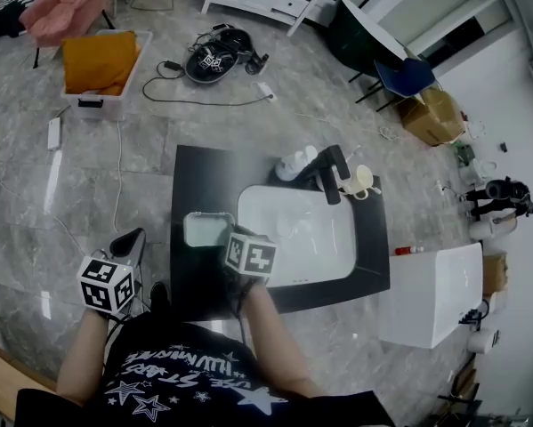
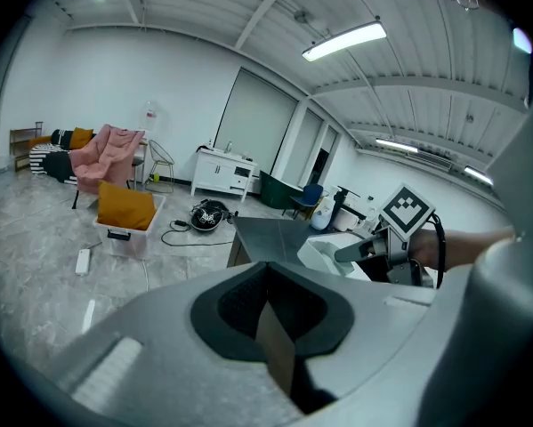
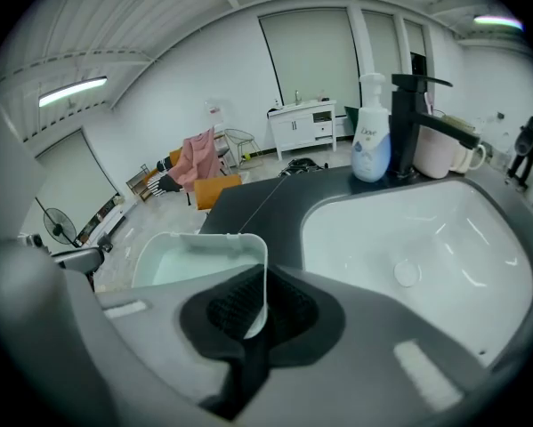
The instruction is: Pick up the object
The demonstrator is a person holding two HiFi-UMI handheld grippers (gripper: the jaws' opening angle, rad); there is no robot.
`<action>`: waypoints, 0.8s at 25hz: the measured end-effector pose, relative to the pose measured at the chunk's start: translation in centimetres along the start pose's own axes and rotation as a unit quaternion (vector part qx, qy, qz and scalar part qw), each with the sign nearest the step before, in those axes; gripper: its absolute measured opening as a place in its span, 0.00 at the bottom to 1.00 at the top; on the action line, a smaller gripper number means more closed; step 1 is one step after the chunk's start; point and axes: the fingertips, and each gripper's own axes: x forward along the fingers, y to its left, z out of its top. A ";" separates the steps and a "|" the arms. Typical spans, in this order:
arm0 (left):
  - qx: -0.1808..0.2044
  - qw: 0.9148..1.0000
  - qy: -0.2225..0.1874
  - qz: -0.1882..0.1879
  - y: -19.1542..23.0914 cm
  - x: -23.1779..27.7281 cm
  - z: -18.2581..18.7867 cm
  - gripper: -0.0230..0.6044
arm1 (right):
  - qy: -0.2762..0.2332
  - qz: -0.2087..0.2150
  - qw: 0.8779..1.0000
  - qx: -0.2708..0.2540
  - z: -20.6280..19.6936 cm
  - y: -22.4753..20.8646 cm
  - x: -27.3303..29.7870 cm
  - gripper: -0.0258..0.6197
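The white plastic tray [image 1: 204,229] sits on the dark countertop [image 1: 204,172], just beside the left edge of the white sink [image 1: 315,238] and near the front corner of the counter. It is a shallow rectangular dish with rounded corners and a thin upright rim, and it appears empty.

The right gripper [image 1: 228,237] points steeply down at the tray. In the right gripper view its jaws are closed on the near right rim wall of the tray [image 3: 199,261], with the thin wall pinched between the pads [image 3: 235,305]. The left gripper [image 1: 131,241] hangs off the left side of the counter, well apart from the tray; in the left gripper view its jaws [image 2: 270,327] are together with nothing between them.

Handling notes, as judged from here:
- Weight: likely light, since the walls are thin and nothing is inside.
- Stiffness: the rim probably flexes a little under a one-sided pinch.
- Surface: smooth, glossy plastic, so it may slip between the pads.
- Grip point: the present hold, near a corner of the rim, is off-centre, so the tray is likely to droop or swing on lifting.
- Clearance: the faucet [image 1: 333,172] and soap bottle [image 3: 370,132] stand well apart at the back.
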 end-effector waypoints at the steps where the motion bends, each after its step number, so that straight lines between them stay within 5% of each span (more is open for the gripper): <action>1: 0.003 1.000 -0.003 -0.001 -0.6 -0.1 0.1 0.05 | -0.007 0.000 1.000 0.003 0.1 -0.4 -0.7 0.06; 20: 0.046 0.999 -0.009 -0.001 -15.2 -5.8 -4.9 0.05 | -0.070 0.023 0.997 0.028 -7.0 -8.0 -14.3 0.06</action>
